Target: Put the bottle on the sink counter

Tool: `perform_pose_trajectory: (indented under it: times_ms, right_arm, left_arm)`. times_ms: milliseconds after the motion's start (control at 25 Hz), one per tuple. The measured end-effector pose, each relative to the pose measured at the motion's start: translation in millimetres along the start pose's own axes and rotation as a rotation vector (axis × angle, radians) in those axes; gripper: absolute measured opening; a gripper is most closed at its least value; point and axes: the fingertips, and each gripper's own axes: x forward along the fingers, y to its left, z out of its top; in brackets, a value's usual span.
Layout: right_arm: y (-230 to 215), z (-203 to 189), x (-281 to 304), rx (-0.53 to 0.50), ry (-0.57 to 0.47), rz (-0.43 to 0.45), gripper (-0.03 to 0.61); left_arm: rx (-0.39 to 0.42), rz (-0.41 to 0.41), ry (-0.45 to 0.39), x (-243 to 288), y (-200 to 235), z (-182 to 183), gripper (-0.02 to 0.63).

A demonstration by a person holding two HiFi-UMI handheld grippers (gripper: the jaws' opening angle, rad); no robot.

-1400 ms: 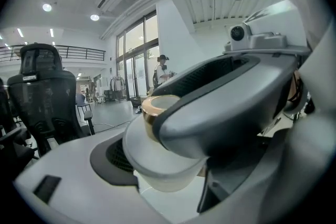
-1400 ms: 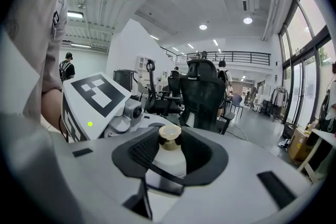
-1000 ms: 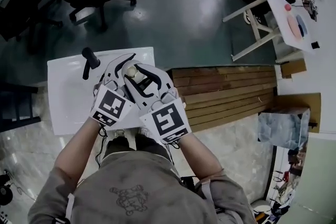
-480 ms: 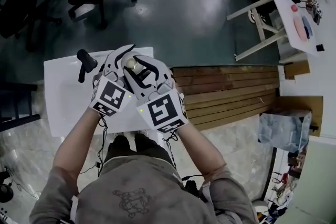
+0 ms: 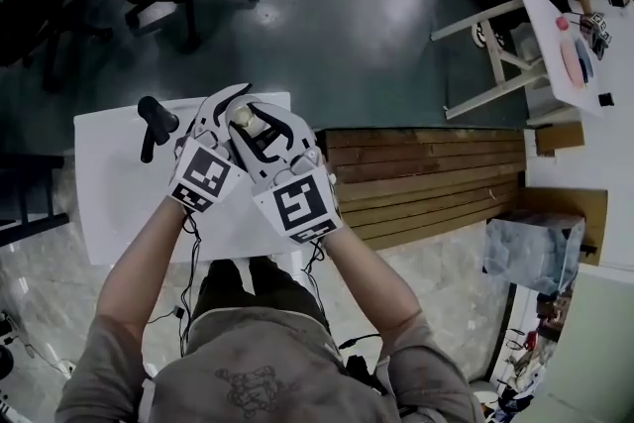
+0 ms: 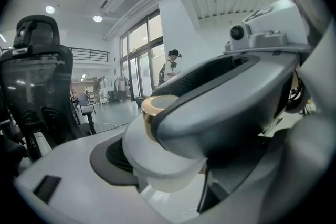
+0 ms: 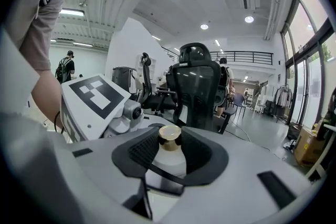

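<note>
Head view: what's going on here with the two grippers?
A person holds a gripper in each hand. Both the left gripper and the right gripper are clamped on one white bottle with a gold cap. It is held upright over the white sink counter, beside the black faucet, and is not yet released.

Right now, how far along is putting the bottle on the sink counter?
Done: the bottle is gripped in the right hand-held gripper, left hand-held gripper against it. In hand: holding it over the white counter. Left: setting it down and letting go.
</note>
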Motion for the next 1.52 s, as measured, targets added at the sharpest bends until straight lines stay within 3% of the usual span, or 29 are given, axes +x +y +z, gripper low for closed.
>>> perform_pose_trajectory:
  times_ms: [560, 1080, 1520]
  right_arm:
    - [-2.1, -72.2, 34.6, 0.058, 0.062, -0.030, 0.133]
    - [-1.0, -134.2, 53.4, 0.146, 0.122, -0.066, 0.133]
    - [-2.3, -164.1, 61.5, 0.182, 0.168, -0.062, 0.133]
  left_arm:
    - [0.083, -0.054, 0.094, 32.0, 0.1, -76.9, 0.328]
    - [0.082, -0.112, 0.193, 56.4, -12.9, -139.9, 0.328]
    - [0.076, -0.143, 0.234, 69.6, -20.2, -168.6, 0.328]
